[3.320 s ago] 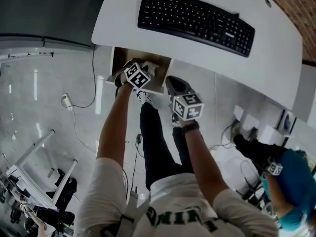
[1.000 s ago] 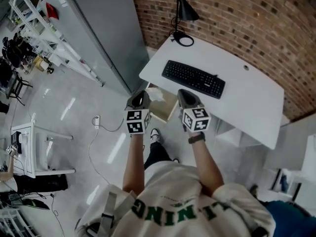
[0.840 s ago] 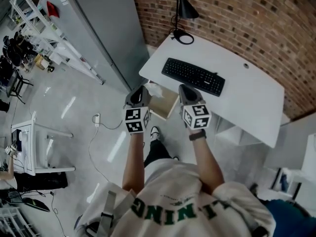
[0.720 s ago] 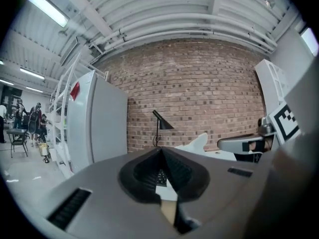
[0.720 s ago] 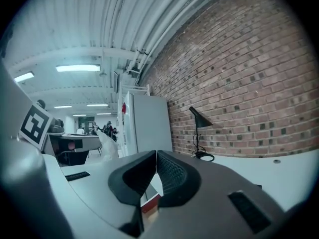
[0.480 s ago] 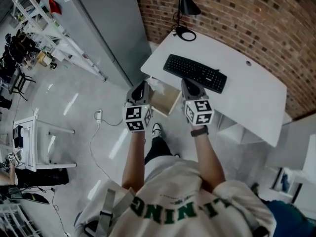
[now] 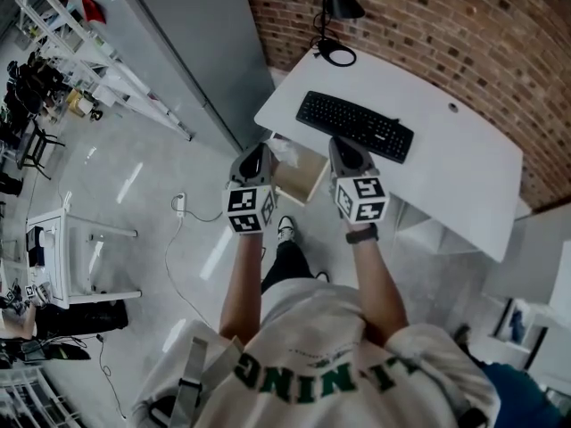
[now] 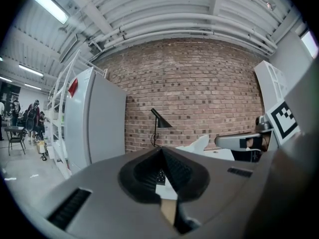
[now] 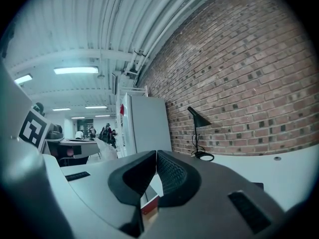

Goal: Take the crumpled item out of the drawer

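Flanking drawer (image 7: 306,182): left tongs (image 7: 257,155), right tongs (image 7: 342,149)

The bare left forearm (image 7: 237,279) and right forearm (image 7: 375,279) stretch forward side by side. The grey, cube-topped left gripper (image 7: 256,157) and matching right gripper (image 7: 340,146) point almost level, each with jaws pressed together, empty.

The head view looks steeply down from above the person's shoulders. It is far enough off to take in both arms, the white desk (image 7: 464,176), the brick wall (image 7: 446,34) and much floor. The left gripper view rides the left gripper (image 7: 256,152), low behind its jaws, facing almost level at that wall. The right gripper view sits likewise on the right gripper (image 7: 342,144), angled along the wall. All three share the black desk lamp (image 8: 160,120), the wall and the tall grey cabinet (image 9: 147,123).
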`<state>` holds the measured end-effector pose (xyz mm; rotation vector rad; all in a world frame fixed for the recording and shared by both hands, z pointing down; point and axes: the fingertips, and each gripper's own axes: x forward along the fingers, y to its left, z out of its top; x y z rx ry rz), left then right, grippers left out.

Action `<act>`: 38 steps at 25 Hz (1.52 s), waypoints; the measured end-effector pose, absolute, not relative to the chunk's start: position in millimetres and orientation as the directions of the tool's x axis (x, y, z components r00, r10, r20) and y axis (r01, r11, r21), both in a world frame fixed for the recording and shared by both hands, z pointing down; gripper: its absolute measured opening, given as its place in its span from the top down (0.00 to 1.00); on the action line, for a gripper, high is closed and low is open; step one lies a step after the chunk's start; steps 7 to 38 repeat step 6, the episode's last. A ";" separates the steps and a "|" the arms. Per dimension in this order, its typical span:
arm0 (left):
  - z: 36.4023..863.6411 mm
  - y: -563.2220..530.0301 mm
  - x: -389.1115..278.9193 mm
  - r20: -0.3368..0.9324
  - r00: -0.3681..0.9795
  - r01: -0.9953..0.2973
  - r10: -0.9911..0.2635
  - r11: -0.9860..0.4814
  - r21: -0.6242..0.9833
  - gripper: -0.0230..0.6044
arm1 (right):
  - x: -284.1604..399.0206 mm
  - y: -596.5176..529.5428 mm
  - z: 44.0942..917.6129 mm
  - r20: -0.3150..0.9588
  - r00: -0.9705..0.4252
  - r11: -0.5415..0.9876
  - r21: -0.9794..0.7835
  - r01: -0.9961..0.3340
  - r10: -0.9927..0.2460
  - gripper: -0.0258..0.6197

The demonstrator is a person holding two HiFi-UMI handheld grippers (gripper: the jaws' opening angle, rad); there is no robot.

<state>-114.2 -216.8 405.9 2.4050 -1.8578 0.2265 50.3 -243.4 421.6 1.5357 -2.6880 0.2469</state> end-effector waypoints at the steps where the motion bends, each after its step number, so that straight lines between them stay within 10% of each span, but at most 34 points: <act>1: 409.3 -218.5 -116.1 0.181 0.244 -0.968 -0.953 -0.250 -0.011 0.97 | 50.0 -245.7 423.7 0.114 -0.509 0.496 -0.122 -0.860 -0.853 0.95; 38: 428.2 -234.4 -130.3 0.217 0.223 -0.974 -0.950 -0.225 0.017 0.97 | 47.8 -265.5 433.3 0.136 -0.499 0.484 -0.128 -0.866 -0.856 0.95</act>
